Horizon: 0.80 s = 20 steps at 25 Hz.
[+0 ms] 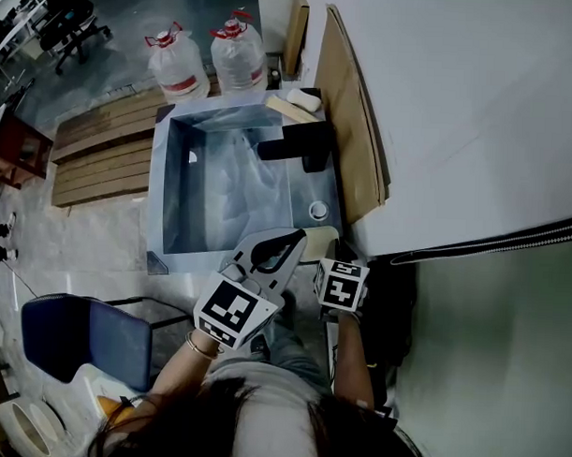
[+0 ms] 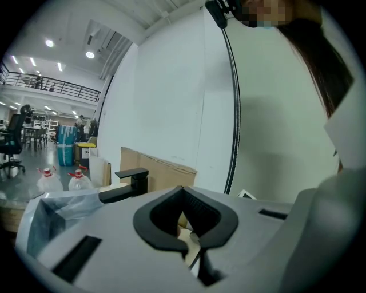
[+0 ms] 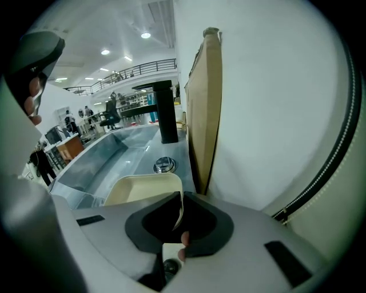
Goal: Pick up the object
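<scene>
A cream plastic dish (image 3: 143, 187) lies on the sink's near rim, just in front of the round drain knob (image 3: 164, 165). My right gripper (image 3: 179, 197) is shut on the dish's right edge, and the thin rim stands up between the black pads. From the head view the dish (image 1: 320, 242) shows only partly beside the right gripper (image 1: 325, 259). The left gripper (image 1: 295, 237) hovers over the sink's near edge, just left of the dish. Seen in its own view, the left gripper (image 2: 183, 191) has its jaws together with nothing between them.
A steel sink (image 1: 176, 172) lined with clear plastic carries a black faucet (image 1: 298, 144) and a soap bar (image 1: 303, 100). Cardboard sheets (image 1: 351, 122) lean on the white wall to the right. Two water bottles (image 1: 179, 65) stand behind the sink, and a blue chair (image 1: 76, 333) stands at the left.
</scene>
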Motion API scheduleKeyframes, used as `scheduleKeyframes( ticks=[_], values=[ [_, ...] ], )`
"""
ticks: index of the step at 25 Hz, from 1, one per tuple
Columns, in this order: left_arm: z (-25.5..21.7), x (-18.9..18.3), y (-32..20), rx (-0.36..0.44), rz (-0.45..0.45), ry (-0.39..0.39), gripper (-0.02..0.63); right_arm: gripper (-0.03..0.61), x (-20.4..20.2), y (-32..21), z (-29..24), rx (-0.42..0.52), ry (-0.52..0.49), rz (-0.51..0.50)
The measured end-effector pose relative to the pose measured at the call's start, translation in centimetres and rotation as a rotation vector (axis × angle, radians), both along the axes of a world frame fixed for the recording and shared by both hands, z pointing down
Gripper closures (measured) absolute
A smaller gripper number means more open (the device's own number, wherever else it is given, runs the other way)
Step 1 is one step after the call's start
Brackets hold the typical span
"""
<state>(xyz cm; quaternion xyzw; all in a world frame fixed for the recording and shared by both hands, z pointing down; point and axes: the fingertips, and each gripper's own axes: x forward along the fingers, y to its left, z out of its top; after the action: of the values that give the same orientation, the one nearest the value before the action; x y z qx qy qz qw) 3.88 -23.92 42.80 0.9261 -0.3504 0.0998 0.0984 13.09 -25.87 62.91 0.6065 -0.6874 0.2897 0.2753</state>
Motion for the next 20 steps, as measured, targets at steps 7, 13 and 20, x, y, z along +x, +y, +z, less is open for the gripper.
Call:
scheduleKeyframes(
  ticks=[7,13,20],
  values=[
    [-0.5,-0.6,0.7,0.035,-0.006,-0.006,0.606,0.541,0.2,0.7,-0.5,0.009,-0.036,0.027],
    [-1.4,-1.0,1.8,0.056,-0.016,0.007,0.606,0.541,0.3,1.7,-1.7,0.031,-0.056,0.045],
    [-2.5,-1.7,3.6,0.079,-0.030,0.020,0.606,0.543,0.6,3.1,-4.0,0.076,-0.089,0.067]
  ],
)
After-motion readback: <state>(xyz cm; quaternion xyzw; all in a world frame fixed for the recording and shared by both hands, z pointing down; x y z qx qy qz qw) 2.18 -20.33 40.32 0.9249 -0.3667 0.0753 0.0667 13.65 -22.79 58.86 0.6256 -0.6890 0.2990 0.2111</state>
